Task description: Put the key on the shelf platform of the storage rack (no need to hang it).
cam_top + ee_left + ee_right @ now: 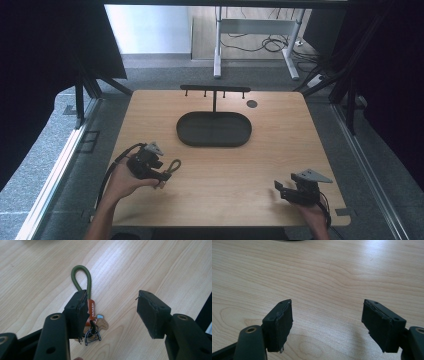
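Note:
A keychain (88, 283) lies flat on the wooden table (280, 135): a green cord loop, an orange leather tab, a small tan charm and metal rings. My left gripper (112, 296) hovers over it with its jaws open. The left pad (77, 312) stands right beside the cord and covers part of the tab; the right pad is well clear of it. From above, the keychain (172, 165) sits at the tips of the left gripper (164, 176) near the table's front left. My right gripper (278, 189) rests at the front right, open (327, 305) over bare wood.
A black oval tray (214, 142) lies at the table's middle back. Behind it stands a black rack (215, 89) with several small hooks. A dark round spot (252, 104) marks the tabletop beside the rack. Grey floor and desk legs lie beyond the table.

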The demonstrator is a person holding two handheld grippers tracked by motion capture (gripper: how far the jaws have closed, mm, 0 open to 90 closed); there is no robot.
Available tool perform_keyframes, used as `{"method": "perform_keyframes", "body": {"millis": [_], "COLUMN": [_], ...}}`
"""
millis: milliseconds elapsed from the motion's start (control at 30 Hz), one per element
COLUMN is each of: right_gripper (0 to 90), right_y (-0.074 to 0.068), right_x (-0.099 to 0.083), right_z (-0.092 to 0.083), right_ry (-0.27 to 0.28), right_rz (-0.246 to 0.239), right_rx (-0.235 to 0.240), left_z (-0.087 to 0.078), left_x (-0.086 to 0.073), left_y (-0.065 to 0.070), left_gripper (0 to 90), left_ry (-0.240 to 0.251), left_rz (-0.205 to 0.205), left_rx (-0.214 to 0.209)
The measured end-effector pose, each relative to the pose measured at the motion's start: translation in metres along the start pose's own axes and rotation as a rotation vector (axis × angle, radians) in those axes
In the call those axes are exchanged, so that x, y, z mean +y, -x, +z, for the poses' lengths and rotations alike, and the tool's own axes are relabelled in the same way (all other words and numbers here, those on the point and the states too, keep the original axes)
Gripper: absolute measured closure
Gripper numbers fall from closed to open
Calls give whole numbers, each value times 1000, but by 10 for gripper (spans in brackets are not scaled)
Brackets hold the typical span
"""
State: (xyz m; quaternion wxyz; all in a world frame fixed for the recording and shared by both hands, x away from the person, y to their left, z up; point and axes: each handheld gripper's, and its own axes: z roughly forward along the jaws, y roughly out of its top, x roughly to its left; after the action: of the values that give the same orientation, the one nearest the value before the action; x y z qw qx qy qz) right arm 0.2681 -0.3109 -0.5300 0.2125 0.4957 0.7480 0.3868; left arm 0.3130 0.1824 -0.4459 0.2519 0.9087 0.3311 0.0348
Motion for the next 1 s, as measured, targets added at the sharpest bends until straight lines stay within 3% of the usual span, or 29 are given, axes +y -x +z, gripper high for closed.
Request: {"method": "perform_keyframes", "body": {"millis": [433,1000], "right_gripper": [254,254], "right_y": [-2,-5], "right_x": [-1,-2], "right_z": [1,4], "right_ry": [-9,-21], "right_rz": [-12,-27], "right_rx": [-3,-3], "left_z": [21,42], "left_x": [8,-2], "left_y": [1,-8], "left_gripper": [429,522], "left_ry": [-92,-179], "left_rz": [11,-2], "left_rx": [0,38]}}
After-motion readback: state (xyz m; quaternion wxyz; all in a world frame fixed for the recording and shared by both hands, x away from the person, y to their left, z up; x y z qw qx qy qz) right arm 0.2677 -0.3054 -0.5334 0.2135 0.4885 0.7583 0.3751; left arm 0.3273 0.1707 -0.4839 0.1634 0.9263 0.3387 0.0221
